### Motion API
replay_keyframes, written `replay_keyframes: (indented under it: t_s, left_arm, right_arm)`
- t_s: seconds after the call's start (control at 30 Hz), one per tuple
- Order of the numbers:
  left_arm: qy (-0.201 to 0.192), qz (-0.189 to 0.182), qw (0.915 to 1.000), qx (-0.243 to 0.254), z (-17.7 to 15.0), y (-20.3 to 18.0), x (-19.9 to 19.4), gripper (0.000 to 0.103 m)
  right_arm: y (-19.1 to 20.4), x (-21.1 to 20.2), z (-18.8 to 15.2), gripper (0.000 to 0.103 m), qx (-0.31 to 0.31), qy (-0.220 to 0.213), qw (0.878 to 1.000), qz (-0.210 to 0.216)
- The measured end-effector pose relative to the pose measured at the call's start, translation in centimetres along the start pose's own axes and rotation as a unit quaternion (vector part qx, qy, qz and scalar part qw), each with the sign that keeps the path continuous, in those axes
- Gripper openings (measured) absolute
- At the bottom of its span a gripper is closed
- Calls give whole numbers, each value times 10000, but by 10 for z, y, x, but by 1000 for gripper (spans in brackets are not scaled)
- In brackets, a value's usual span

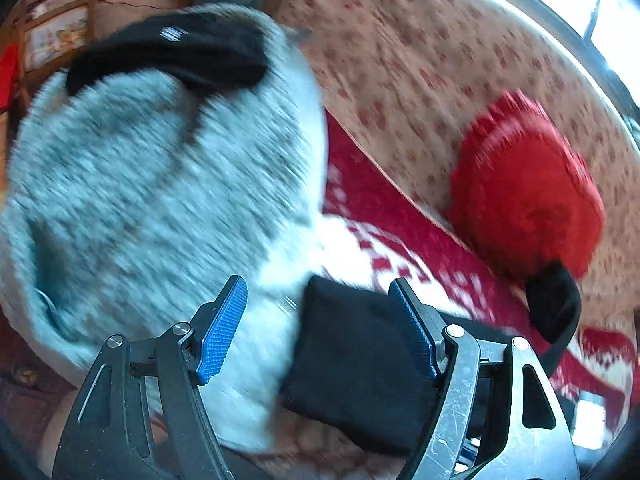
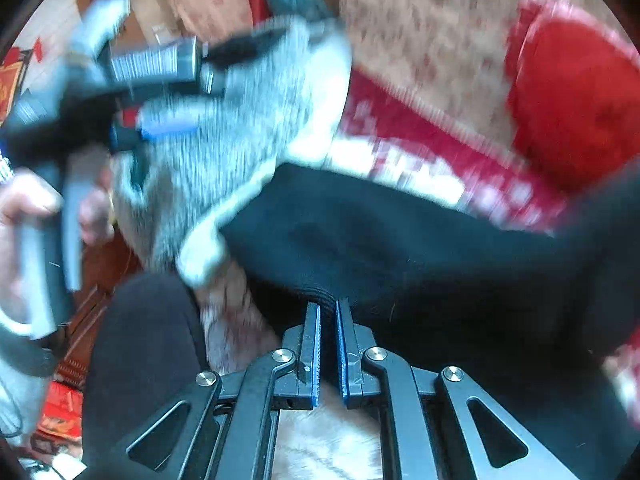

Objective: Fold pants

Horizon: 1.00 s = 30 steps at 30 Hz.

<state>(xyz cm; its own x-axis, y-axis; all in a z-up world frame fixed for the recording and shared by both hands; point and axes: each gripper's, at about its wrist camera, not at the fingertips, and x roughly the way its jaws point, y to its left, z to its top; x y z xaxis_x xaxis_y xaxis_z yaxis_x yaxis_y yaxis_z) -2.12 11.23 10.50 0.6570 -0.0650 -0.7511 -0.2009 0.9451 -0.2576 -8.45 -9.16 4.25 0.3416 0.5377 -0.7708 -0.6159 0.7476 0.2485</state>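
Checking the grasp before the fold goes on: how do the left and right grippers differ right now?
The left gripper has its jaws wide apart; the right gripper is nearly shut. The left grips nothing, with grey fleece lining beyond it; the right pinches the black pants at a ribbed edge. Both have blue pads and point down at the garment.

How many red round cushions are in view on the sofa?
1. The red round cushion lies on the floral beige sofa cover, right of the grey fleecy pants with black trim. Others may be hidden under the pants.
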Motion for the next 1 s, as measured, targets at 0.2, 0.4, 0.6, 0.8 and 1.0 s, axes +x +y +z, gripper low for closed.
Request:
replay_keyframes:
  t_s: [0.2, 0.4, 0.6, 0.8, 1.0]
  left_arm:
    - [543, -219, 9974, 419, -39, -36, 26, 74]
    - [621, -20, 9945, 841, -58, -62, 41, 74]
    - [608, -26, 9946, 837, -59, -61, 43, 78]
    - [628, 47, 9932, 977, -60, -65, 50, 81]
    - [625, 34, 9932, 978, -59, -66, 53, 81]
  right_arm:
    - [-13, -40, 0, 18, -64, -119, 9994, -311]
    - [-104, -122, 16, 38, 1059, -830, 9757, -1727]
    - [-188, -106, 76, 49, 1955, -315, 9559, -2169]
    - [-183, -12, 111, 49, 882, 1334, 9613, -2244]
    - [-200, 25, 97, 12, 487, 2064, 9428, -2572]
